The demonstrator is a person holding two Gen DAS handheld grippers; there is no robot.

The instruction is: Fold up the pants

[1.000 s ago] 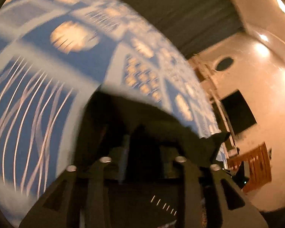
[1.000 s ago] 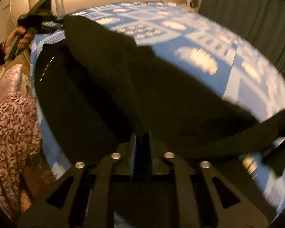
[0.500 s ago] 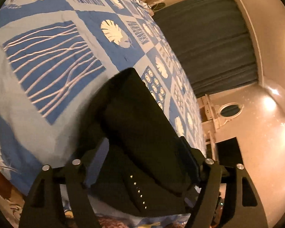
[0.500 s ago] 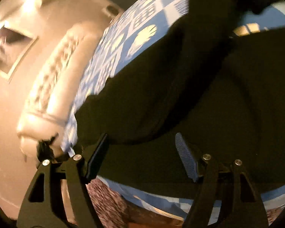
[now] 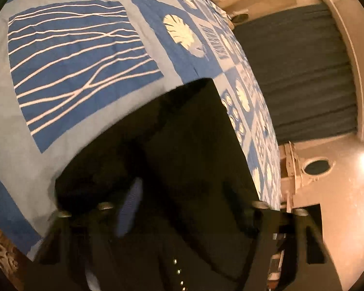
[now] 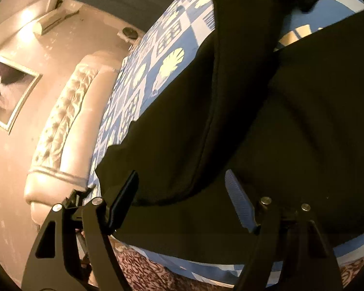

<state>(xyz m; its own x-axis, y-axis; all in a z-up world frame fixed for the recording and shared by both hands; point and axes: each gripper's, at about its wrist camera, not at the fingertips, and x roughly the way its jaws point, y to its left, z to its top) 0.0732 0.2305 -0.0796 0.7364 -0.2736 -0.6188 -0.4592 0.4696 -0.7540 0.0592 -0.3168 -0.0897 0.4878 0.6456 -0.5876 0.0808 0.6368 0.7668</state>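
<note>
The black pants [image 5: 189, 150] lie folded over on the blue patterned bedspread [image 5: 85, 55], near the bed's front edge. They also show in the right wrist view [image 6: 267, 111], with one layer lapped over another. My left gripper [image 5: 186, 208] is open, its jaws wide apart just above the cloth, holding nothing. One blue ribbed pad [image 5: 129, 208] shows clearly. My right gripper [image 6: 182, 194] is open too, its jaws spread over the pants' near edge, empty. Its blue pad [image 6: 237, 198] is clear of the cloth.
A padded cream headboard [image 6: 68, 121] stands at the bed's end. A dark curtain [image 5: 298, 72] hangs beyond the far side of the bed. A framed picture [image 6: 7, 94] hangs on the wall. A leopard-print fabric [image 6: 157, 276] lies below the bed's front edge.
Both grippers were shut on the pants a second ago and have let go. The pants dropped onto the bed in a fold. Both grippers now hover open just above them.
</note>
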